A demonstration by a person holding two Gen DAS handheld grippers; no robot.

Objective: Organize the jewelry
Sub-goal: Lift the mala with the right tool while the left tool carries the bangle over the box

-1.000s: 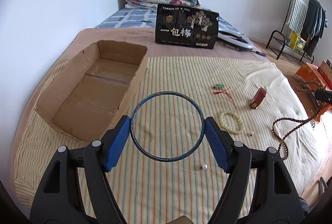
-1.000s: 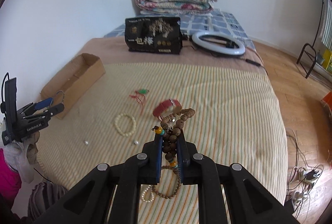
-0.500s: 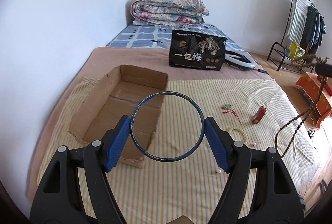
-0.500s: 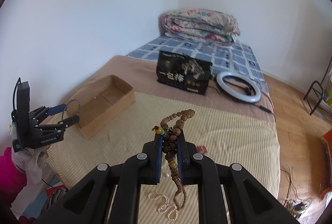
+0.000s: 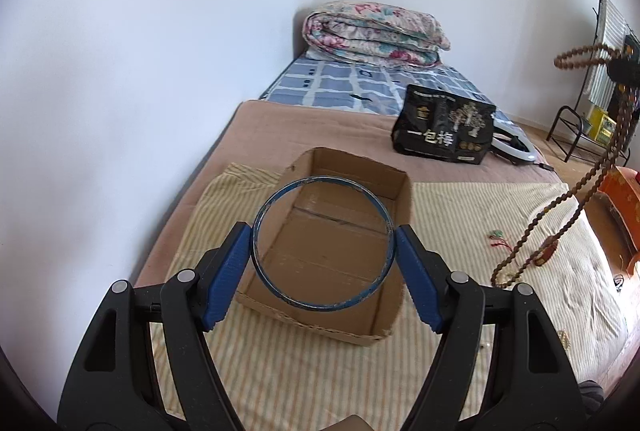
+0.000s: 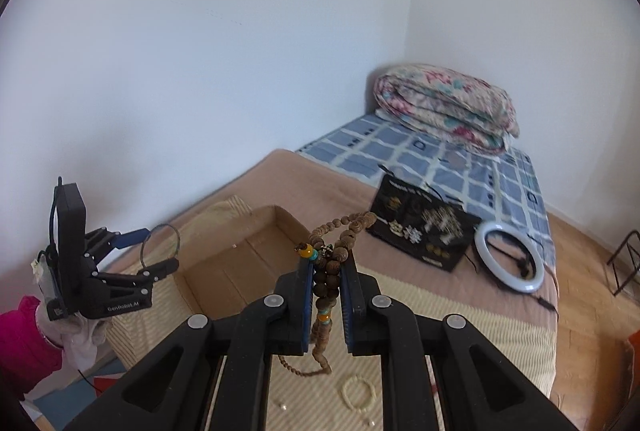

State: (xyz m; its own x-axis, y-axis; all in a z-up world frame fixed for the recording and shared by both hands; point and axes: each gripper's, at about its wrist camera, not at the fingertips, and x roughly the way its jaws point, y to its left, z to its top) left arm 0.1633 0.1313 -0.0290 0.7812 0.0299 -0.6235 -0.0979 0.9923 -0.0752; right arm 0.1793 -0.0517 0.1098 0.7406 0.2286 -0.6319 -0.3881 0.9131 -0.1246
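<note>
Two grippers carry jewelry toward the box: left gripper clamps a bangle above it; right gripper pinches a bead string nearby. Next, presumably: lower each, then release inside.

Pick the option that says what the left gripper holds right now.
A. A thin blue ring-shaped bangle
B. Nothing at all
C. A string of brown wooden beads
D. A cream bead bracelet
A: the left gripper has its blue-padded jaws pressed against both sides of the thin blue ring-shaped bangle, held in the air in front of the open brown cardboard box.
</note>
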